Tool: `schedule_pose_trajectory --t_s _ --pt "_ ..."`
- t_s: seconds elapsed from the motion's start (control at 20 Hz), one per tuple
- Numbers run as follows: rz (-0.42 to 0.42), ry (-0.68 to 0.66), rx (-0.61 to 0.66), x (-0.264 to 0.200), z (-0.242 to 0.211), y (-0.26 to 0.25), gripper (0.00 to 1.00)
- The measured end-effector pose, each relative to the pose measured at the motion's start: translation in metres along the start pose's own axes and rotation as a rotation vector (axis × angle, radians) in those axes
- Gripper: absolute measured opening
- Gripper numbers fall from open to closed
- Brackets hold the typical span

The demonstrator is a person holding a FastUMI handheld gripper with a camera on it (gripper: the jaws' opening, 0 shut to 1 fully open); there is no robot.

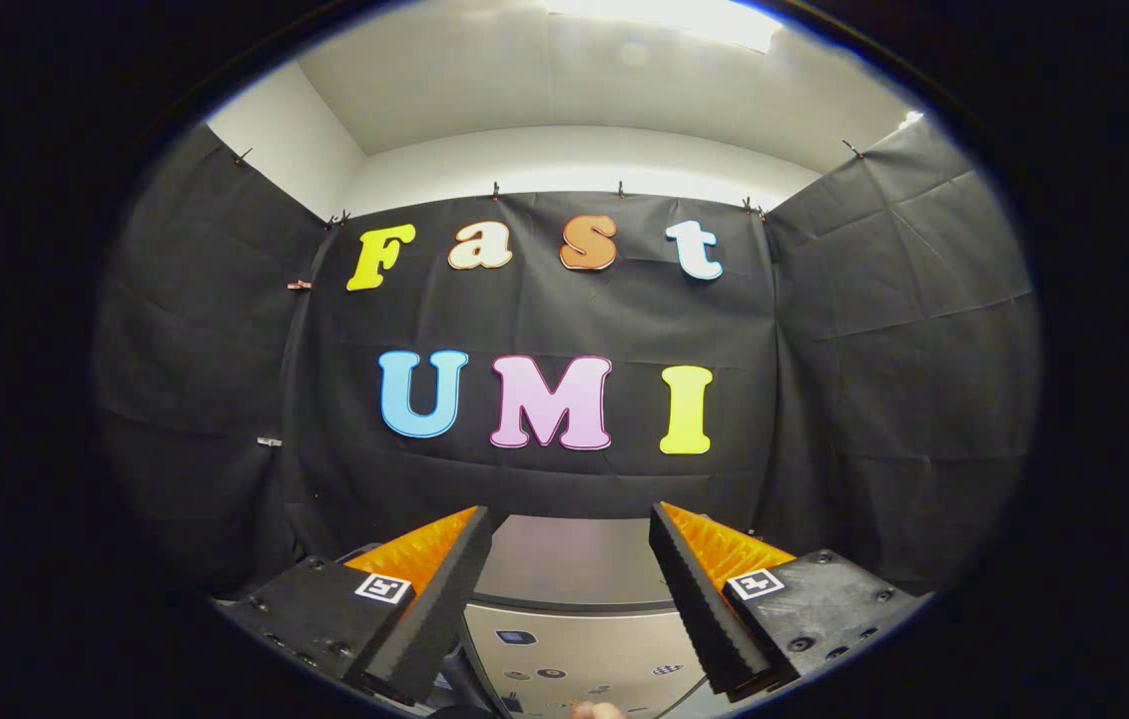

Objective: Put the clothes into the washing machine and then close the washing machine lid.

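My gripper [571, 519] is held with its jaws wide apart and nothing between the fingers. The washing machine [569, 609] lies between and below them: a grey, flat-topped body with a panel of small buttons toward me, its top running away from me to the black cloth wall [564, 479] beyond.

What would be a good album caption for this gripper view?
Open gripper held level above the grey washing machine, fingers spread with nothing between them, facing the black cloth wall.
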State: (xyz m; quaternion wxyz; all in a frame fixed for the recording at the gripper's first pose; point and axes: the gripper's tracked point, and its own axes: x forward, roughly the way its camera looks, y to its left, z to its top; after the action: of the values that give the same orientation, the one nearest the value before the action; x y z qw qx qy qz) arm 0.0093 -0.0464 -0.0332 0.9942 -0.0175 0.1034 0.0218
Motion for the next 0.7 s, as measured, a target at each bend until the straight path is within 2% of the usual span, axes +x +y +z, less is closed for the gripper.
schedule_pose_trajectory --t_s 0.7 --pt "0.002 -0.023 -0.01 -0.0098 0.0078 0.0066 0.99"
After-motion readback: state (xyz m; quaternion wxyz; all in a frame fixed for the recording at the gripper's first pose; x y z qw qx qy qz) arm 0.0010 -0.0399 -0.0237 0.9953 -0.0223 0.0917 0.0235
